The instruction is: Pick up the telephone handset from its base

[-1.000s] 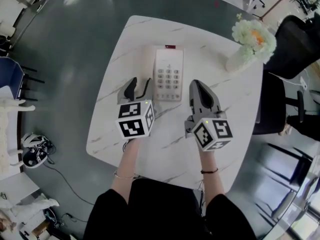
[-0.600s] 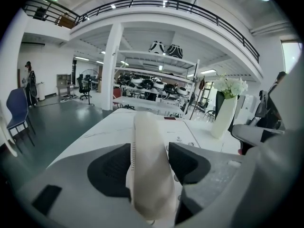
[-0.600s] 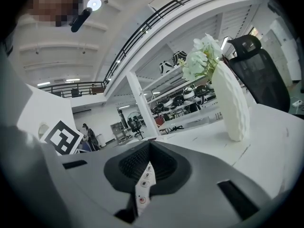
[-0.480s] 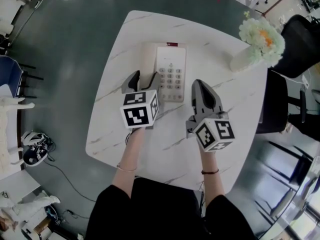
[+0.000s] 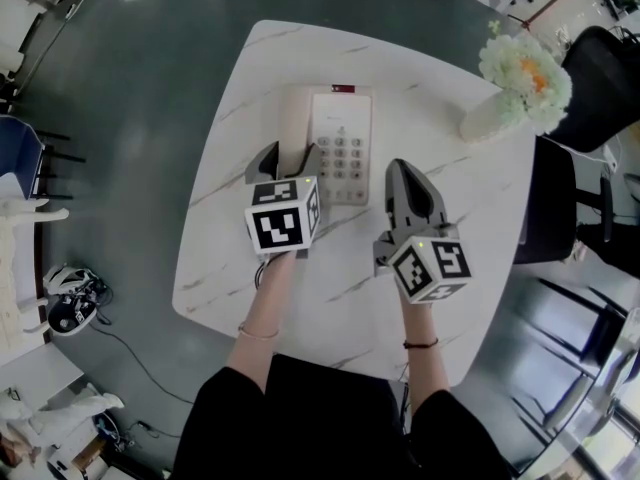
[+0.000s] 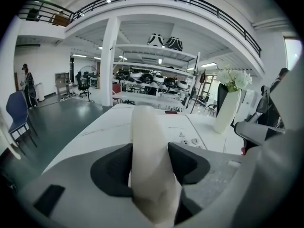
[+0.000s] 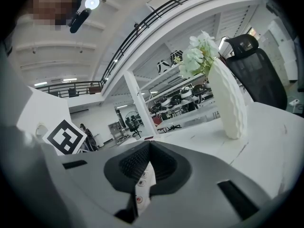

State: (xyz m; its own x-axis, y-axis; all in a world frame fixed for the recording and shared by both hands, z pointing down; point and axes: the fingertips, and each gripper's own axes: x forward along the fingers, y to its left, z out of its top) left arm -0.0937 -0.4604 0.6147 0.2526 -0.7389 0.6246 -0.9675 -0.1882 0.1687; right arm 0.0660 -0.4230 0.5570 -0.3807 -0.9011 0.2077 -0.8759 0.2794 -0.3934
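Observation:
A white desk telephone (image 5: 342, 148) stands on the white marble table (image 5: 430, 98), with its handset (image 5: 293, 118) resting in the cradle on the base's left side. My left gripper (image 5: 285, 156) is open. Its jaws have just been opening wide, then eased in slightly, and they straddle the near end of the handset (image 6: 149, 141); I see no firm squeeze. The left gripper (image 6: 149, 161) points down along the handset's length. My right gripper (image 5: 403, 171) is shut and empty, just right of the keypad; in the right gripper view its jaws (image 7: 148, 163) meet over the number keys.
A white vase of pale flowers (image 5: 515, 83) stands at the table's far right corner, also seen as the vase (image 6: 227, 110) and the vase (image 7: 228, 99). A black office chair (image 5: 590, 78) sits beyond that corner. Grey floor surrounds the table.
The left gripper moved forward and down toward the phone, its jaws spread wider, and they now sit on either side of the handset's near end. The right gripper stayed put.

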